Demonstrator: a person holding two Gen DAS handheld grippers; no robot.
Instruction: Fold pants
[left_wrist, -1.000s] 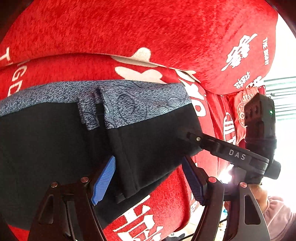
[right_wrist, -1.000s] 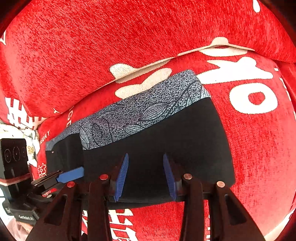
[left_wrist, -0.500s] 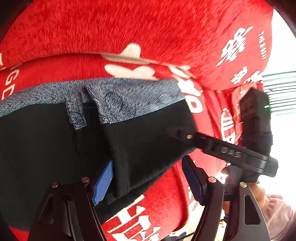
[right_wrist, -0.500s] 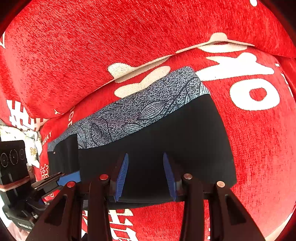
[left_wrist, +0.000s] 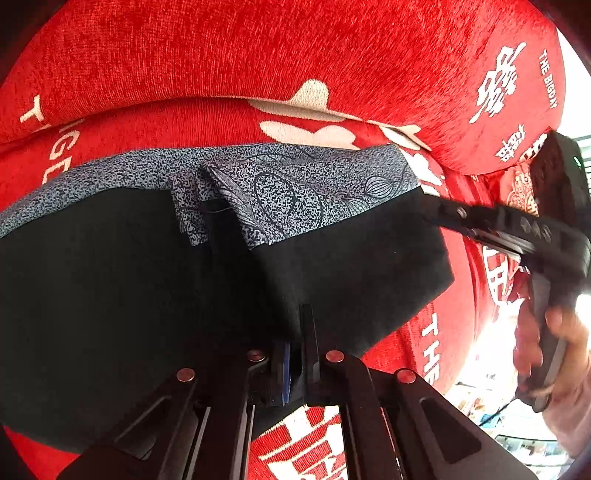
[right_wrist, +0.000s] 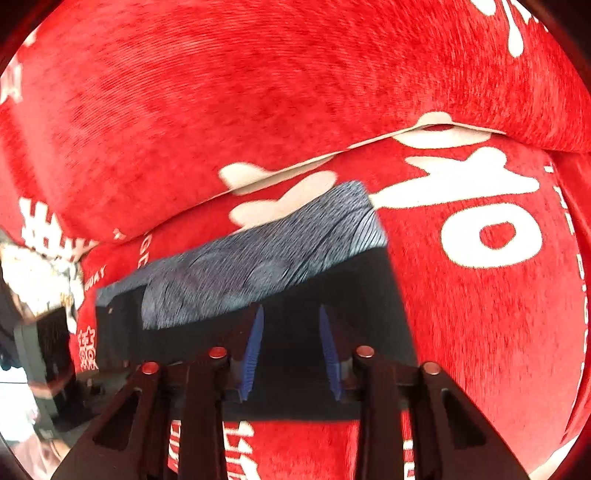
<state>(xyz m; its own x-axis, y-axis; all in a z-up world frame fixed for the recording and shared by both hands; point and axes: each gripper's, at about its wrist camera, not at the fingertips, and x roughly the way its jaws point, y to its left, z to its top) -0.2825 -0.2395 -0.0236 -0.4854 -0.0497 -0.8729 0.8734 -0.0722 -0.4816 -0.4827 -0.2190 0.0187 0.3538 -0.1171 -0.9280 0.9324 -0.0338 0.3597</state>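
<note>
Black pants (left_wrist: 351, 266) with a grey leaf-patterned waistband (left_wrist: 295, 184) lie folded on a red sofa seat (left_wrist: 417, 343). My left gripper (left_wrist: 295, 325) points down at their near edge, shut on a fold of the black fabric. In the right wrist view the pants (right_wrist: 362, 288) and waistband (right_wrist: 258, 258) are blurred. My right gripper (right_wrist: 291, 325) hovers over the black cloth near the right end. Its jaws are closing, the blue pads (right_wrist: 255, 347) still apart with cloth below and between them. The left wrist view shows the right gripper (left_wrist: 432, 212) at the pants' right edge.
The red sofa backrest (right_wrist: 258, 92) with white characters rises right behind the pants. A person's hand (left_wrist: 557, 354) holds the right tool at the far right, before a bright window. The left tool's body (right_wrist: 48, 350) sits at the left edge.
My left gripper's jaws have come together on the fold of black fabric that lay between them. The right gripper's pads have narrowed a little and its view has shifted and blurred.
</note>
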